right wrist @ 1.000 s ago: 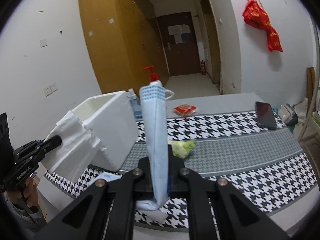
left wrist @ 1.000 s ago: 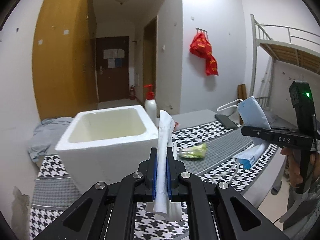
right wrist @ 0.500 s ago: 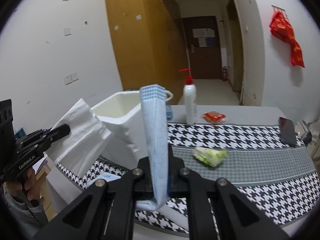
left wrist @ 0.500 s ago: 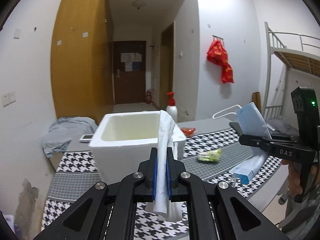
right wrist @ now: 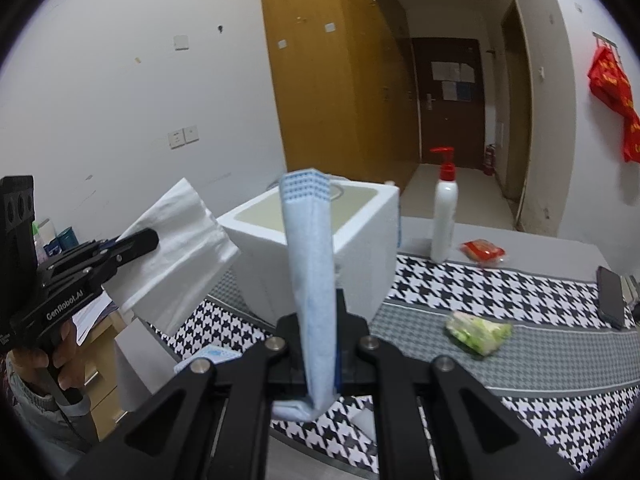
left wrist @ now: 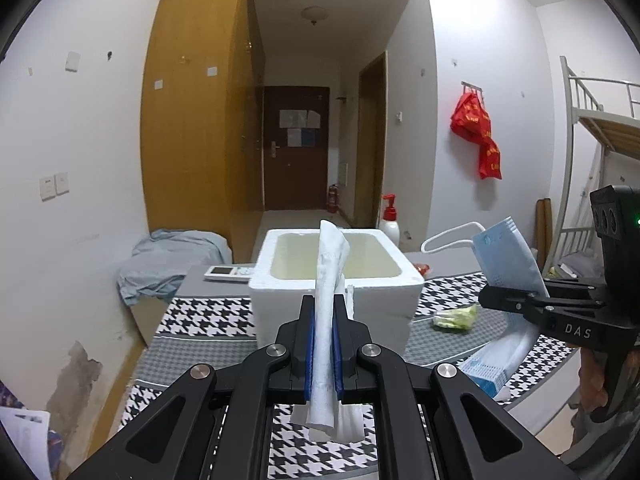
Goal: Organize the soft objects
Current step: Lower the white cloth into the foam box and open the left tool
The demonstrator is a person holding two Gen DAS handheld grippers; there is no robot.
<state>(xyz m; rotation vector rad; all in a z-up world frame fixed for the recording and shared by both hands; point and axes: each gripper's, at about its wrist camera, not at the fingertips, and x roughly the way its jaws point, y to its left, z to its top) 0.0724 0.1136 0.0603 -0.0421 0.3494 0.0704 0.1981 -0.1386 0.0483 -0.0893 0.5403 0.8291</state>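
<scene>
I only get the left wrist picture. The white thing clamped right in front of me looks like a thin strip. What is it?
Observer: In the right wrist view the tissue is a broad folded sheet, pinched at one edge by the left gripper.
Operator: Is anything on the table beyond the green packet?
Observer: A dark phone lies near the table's right end.
Operator: Does my own gripper block anything?
Observer: A small blue and white packet lies on the houndstooth cloth in front of the foam box.
</scene>
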